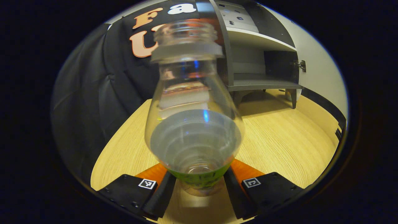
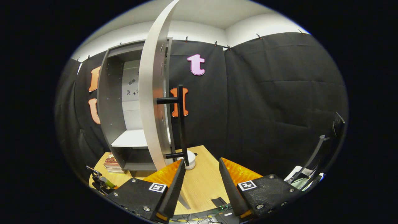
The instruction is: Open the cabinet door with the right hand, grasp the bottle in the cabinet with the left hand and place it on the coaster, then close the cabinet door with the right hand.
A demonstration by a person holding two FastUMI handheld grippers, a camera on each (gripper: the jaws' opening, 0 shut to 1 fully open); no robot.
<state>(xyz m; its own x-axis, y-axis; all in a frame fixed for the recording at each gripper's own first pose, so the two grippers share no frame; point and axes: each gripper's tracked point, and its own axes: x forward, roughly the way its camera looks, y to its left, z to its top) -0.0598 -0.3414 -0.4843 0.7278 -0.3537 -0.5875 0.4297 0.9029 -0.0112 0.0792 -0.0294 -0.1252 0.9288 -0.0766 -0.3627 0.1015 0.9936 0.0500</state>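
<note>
A clear, capless bottle [image 1: 194,124] with a green label band stands upright between the fingers of my left gripper [image 1: 199,183], which is shut on its lower body above the wooden table [image 1: 279,143]. The grey cabinet [image 1: 261,81] is behind it to the right, its shelves bare. In the right gripper view the cabinet's pale door [image 2: 150,105] stands wide open, edge-on, with a black bar handle [image 2: 181,124]. My right gripper [image 2: 200,174] is open and holds nothing, a short way in front of and below that handle. The left gripper [image 2: 100,180] shows small at the lower left.
A white round object [image 2: 190,159] sits on the table just behind the handle's lower end. A brownish flat stack [image 2: 111,163] lies left of the cabinet's base. A black stand [image 2: 323,146] rises at the far right, and cables [image 2: 217,203] lie at the table's near edge.
</note>
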